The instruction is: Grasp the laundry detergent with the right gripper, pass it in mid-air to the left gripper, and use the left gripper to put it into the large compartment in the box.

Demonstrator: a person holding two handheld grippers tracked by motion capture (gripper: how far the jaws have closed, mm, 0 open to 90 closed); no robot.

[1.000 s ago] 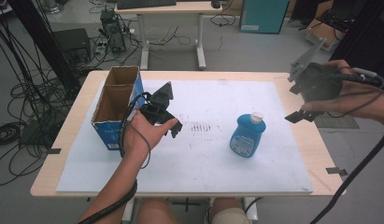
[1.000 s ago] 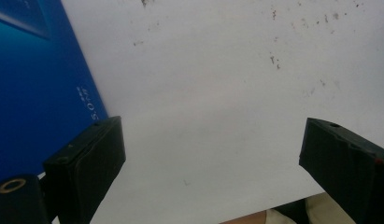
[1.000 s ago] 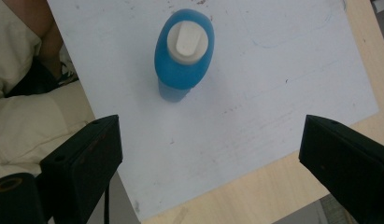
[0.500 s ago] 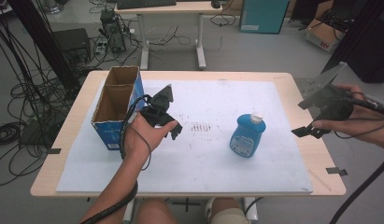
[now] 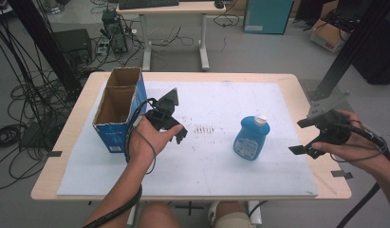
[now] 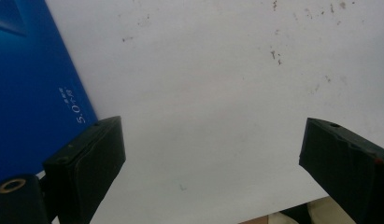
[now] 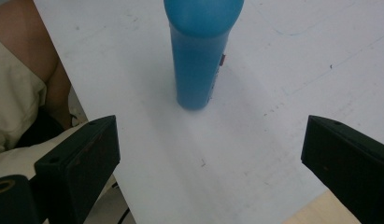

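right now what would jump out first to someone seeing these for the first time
The blue bottle with its white cap stands upright alone on the white sheet, right of centre. The right gripper, jaws wide open, points at it from the table's right edge. At the left, an open blue cardboard box stands beside the left gripper, also open.

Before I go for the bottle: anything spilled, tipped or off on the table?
Nothing spilled or tipped. The blue bottle stands upright with its cap on, and the open box stands upright at the left. The one blemish is a patch of dark smudges on the white sheet between them. Both tongs are open and hold nothing.
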